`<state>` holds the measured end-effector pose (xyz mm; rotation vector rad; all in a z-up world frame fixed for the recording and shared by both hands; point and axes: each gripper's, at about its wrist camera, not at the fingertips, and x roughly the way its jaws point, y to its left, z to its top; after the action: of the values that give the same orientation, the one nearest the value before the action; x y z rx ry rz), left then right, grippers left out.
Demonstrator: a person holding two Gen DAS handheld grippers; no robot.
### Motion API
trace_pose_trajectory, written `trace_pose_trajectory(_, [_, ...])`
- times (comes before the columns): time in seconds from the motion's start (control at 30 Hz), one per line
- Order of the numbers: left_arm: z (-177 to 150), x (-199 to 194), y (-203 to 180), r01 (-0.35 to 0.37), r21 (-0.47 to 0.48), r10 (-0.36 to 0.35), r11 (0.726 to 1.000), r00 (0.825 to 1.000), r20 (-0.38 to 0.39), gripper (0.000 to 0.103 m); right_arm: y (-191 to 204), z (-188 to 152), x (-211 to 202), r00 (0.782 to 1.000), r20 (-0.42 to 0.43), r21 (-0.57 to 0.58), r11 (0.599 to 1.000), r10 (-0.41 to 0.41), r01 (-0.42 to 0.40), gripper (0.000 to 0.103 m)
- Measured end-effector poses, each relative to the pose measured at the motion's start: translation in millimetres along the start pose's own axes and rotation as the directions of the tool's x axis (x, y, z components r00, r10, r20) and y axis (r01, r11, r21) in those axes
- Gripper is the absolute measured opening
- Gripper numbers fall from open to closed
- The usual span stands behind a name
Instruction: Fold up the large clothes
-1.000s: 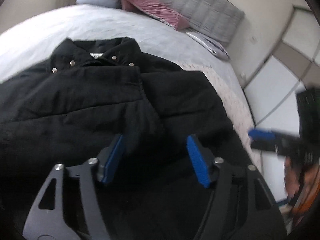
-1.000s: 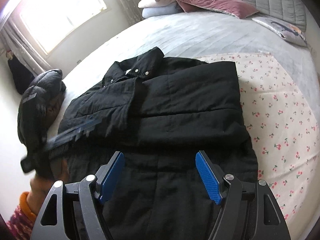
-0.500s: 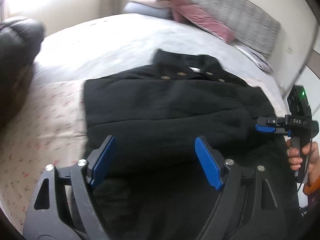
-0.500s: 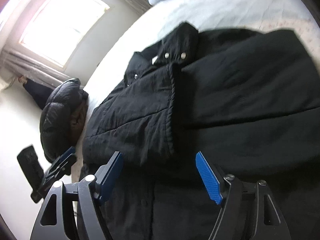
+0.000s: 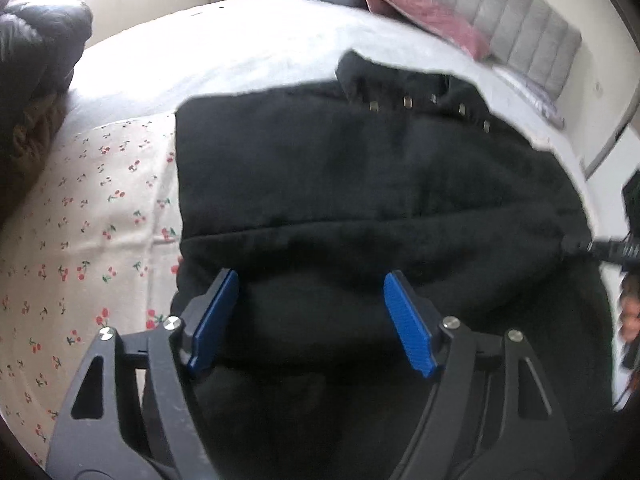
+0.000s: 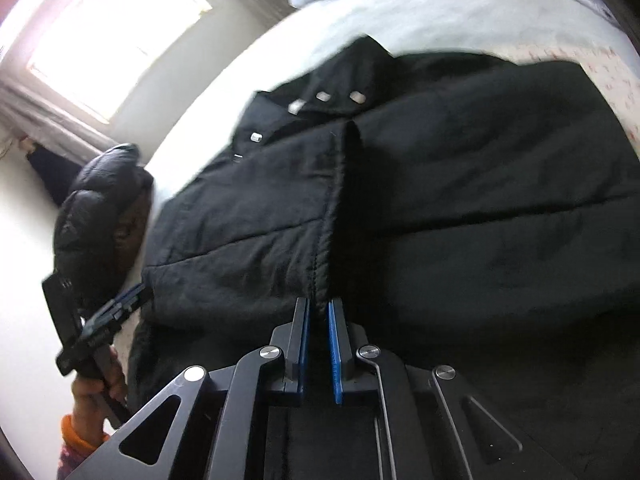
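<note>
A large black padded jacket (image 5: 360,184) lies on the bed, collar with metal snaps at the far end, both sides folded over the middle. It also shows in the right wrist view (image 6: 460,208). My left gripper (image 5: 310,320) is open, its blue pads just above the jacket's lower left part. My right gripper (image 6: 319,332) is shut on the edge of the folded-over sleeve (image 6: 256,216), pinching its seam between the blue pads. The left gripper also shows in the right wrist view (image 6: 128,300) at the jacket's left edge.
The bed has a grey cover (image 5: 224,44) and a cherry-print sheet (image 5: 88,216) under the jacket. Pink and pale pillows (image 5: 416,12) and a grey headboard (image 5: 512,28) are at the far end. A black puffy coat (image 6: 96,208) sits beside the bed under the window (image 6: 112,32).
My right gripper has closed on the edge of the folded sleeve. My left gripper has moved lower and closer over the jacket's lower left part, still open.
</note>
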<state>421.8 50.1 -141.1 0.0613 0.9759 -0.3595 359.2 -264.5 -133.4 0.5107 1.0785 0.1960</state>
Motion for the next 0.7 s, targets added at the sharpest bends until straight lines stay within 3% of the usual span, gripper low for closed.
trace_pose_trajectory(0.13, [-1, -12, -9, -0.039, 0.068, 0.039, 0.997, 0.999, 0.004, 0.076, 14, -3, -6, 0.998, 0.011, -0.071, 0.995, -0.064, 0.064, 0.012])
trace_pose_trajectory(0.27, [16, -29, -8, -0.015, 0.049, 0.012, 0.999, 0.997, 0.071, 0.076, 34, 5, -28, 0.983, 0.139, -0.114, 0.984, -0.118, 0.135, 0.05])
trace_pose_trajectory(0.3, [21, -30, -8, -0.007, 0.044, 0.003, 0.999, 0.997, 0.083, 0.076, 43, 7, -32, 0.976, 0.176, -0.14, 0.978, -0.131, 0.157, 0.055])
trace_pose_trajectory(0.37, [31, -25, -11, 0.002, 0.027, -0.005, 1.0, 0.996, 0.094, 0.076, 63, 14, -30, 0.966, 0.214, -0.202, 0.962, -0.142, 0.186, 0.057])
trace_pose_trajectory(0.53, [35, 14, -14, 0.008, 0.001, -0.008, 1.0, 0.999, 0.039, 0.076, 90, 15, 10, 0.969, 0.179, -0.306, 0.926, -0.172, 0.221, 0.057])
trace_pose_trajectory(0.63, [20, 28, -11, -0.004, 0.043, 0.003, 0.999, 0.999, 0.032, 0.076, 80, 9, 40, 0.96, 0.123, -0.356, 0.892, -0.25, 0.278, 0.057])
trace_pose_trajectory(0.7, [12, 24, -8, -0.006, 0.062, 0.004, 0.998, 0.999, 0.045, 0.076, 61, 2, 40, 0.96, 0.103, -0.349, 0.894, -0.26, 0.28, 0.054])
